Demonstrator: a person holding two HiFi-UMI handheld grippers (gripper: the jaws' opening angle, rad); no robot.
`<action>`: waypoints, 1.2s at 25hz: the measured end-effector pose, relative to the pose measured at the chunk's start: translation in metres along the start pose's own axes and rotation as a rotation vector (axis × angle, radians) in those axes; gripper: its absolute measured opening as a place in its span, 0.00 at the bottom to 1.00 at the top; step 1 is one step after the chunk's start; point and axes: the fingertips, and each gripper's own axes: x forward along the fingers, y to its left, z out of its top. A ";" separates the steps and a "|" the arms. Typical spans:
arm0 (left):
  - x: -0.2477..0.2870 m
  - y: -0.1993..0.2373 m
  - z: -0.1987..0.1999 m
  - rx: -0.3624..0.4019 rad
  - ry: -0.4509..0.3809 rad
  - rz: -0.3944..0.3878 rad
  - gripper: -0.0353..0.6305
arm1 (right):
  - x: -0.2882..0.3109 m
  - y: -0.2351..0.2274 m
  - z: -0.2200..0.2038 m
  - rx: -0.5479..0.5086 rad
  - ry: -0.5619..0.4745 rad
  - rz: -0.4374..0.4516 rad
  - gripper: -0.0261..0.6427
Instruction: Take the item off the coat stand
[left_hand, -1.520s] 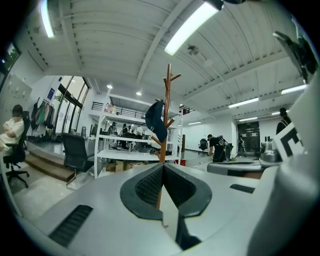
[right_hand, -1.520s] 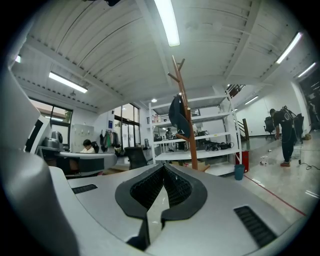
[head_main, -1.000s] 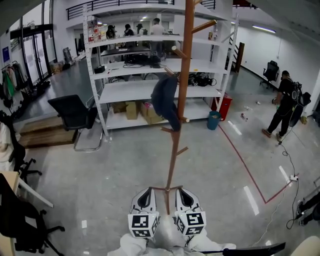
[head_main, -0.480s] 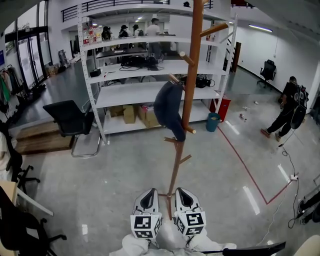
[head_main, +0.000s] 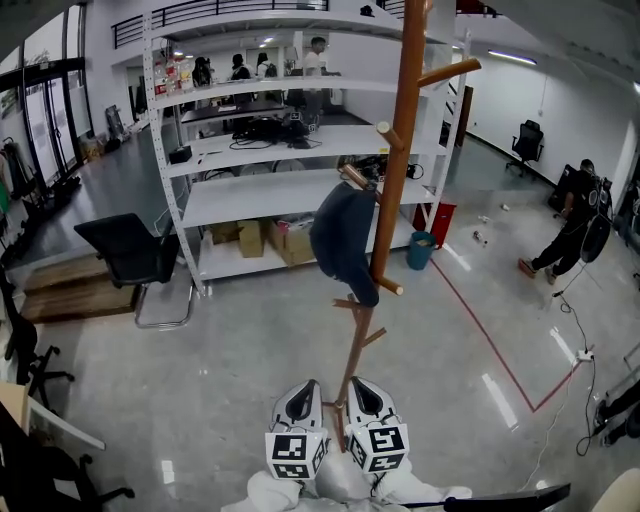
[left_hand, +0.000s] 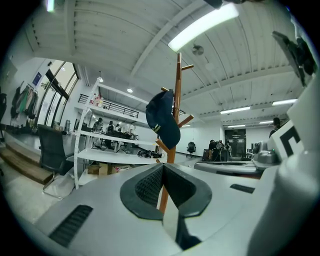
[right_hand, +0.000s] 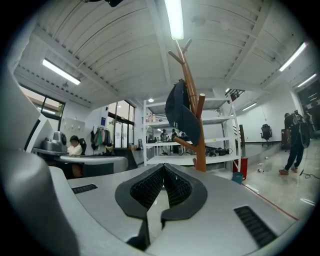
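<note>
A dark blue cap (head_main: 344, 241) hangs on a peg of the tall wooden coat stand (head_main: 395, 200), about halfway up its pole. Both grippers sit low at the bottom of the head view, near the stand's foot and well below the cap. My left gripper (head_main: 304, 386) is just left of the pole, my right gripper (head_main: 359, 383) just right of it. Both are shut with nothing between the pads. In the left gripper view, the cap (left_hand: 164, 123) and stand (left_hand: 177, 95) rise beyond my left gripper (left_hand: 163, 166). The right gripper view shows the cap (right_hand: 182, 113) above my right gripper (right_hand: 163, 166).
White metal shelving (head_main: 262, 195) with boxes stands behind the stand. A black office chair (head_main: 128, 250) is at the left. A person in black (head_main: 572, 218) stands far right, by a red floor line (head_main: 488, 340). A teal bin (head_main: 420, 250) stands by the shelving.
The head view has drawn nearer to the stand: pole and cap look larger and sit further right. Both grippers stay low and shut.
</note>
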 end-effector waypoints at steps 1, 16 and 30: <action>0.003 0.004 0.001 -0.002 0.001 0.000 0.06 | 0.004 0.000 0.000 0.000 0.001 -0.001 0.06; 0.044 0.048 0.005 -0.008 0.021 -0.053 0.06 | 0.065 0.016 -0.003 0.008 0.015 -0.014 0.06; 0.059 0.060 0.015 -0.016 -0.005 -0.047 0.06 | 0.064 0.011 0.025 -0.049 -0.049 -0.035 0.06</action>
